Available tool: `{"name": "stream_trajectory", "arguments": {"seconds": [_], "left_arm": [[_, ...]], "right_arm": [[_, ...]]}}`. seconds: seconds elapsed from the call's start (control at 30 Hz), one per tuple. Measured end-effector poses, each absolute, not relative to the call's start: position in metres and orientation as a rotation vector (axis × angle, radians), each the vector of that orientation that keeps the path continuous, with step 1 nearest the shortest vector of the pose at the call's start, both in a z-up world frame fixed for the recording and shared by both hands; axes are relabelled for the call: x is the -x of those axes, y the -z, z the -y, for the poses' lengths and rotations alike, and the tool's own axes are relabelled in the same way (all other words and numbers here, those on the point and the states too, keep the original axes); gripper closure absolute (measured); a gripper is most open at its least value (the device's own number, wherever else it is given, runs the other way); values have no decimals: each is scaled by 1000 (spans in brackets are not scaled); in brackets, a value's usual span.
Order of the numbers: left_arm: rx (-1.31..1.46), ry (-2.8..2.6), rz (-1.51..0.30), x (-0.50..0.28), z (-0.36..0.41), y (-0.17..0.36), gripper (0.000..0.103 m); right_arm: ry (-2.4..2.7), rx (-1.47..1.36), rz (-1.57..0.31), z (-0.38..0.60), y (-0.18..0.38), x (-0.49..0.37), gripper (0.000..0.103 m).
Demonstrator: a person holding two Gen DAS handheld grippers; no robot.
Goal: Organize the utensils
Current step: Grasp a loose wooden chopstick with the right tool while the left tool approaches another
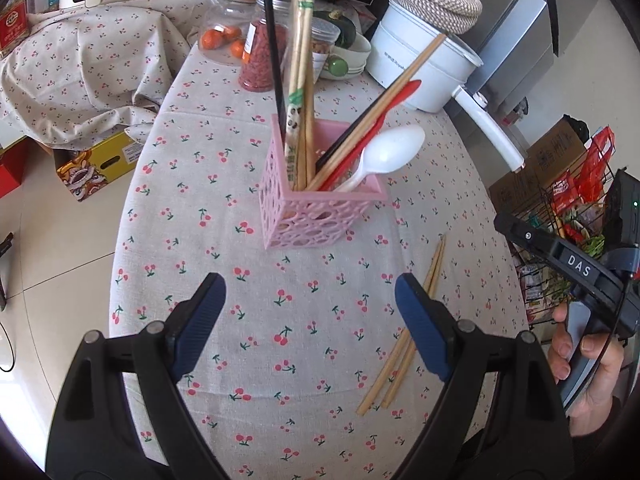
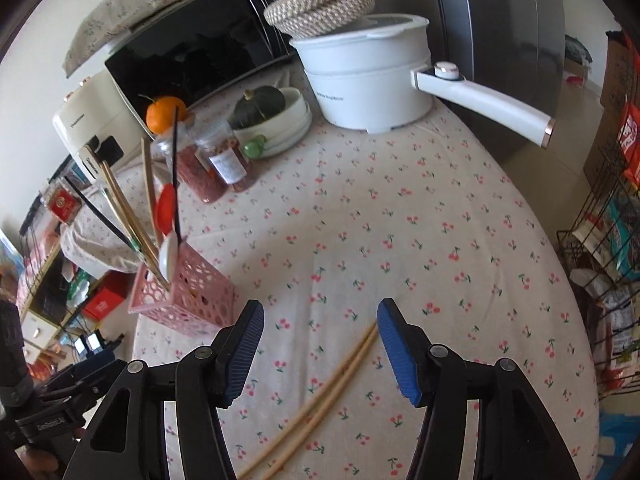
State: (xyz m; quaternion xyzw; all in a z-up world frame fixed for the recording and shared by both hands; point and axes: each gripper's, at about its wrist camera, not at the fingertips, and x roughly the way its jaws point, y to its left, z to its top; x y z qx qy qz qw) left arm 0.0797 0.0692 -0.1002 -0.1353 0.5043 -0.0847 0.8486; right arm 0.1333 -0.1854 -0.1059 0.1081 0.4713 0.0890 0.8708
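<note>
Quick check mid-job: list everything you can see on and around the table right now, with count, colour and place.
pink basket: one, pink, mid-table, holding utensils
white spoon: one, white, in the basket
red spoon: one, red, in the basket
loose chopsticks: two, pale wood, flat on the cloth
tablecloth: one, cream with cherries, covering the table
white pot: one, white, far table edge
woven lid: one, beige, on the pot
jars: two, clear with red contents, behind the basket
squash: one, dark green, in a white bowl
microwave: one, black, at the back
left tongs: open, over bare cloth
right tongs: open, straddling the loose chopsticks
hand: one, holding the right tool
</note>
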Motion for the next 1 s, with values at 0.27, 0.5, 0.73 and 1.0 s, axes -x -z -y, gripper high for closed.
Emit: {"name": "stream_trajectory", "arguments": {"seconds": [0.27, 0.5, 0.73, 1.0], "left_arm": [[210, 221, -1157, -83, -43, 117, 16], [180, 211, -1183, -86, -35, 124, 5], [154, 216, -1177, -86, -34, 127, 2], [101, 225, -1143, -83, -27, 129, 1]], "right_arm": [[-157, -172, -1223, 189, 167, -136, 42], [-132, -116, -1283, 182, 187, -142, 41], [-98, -47, -1304, 171, 201, -153, 38], [-108, 88, -1311, 147, 201, -146, 73]]}}
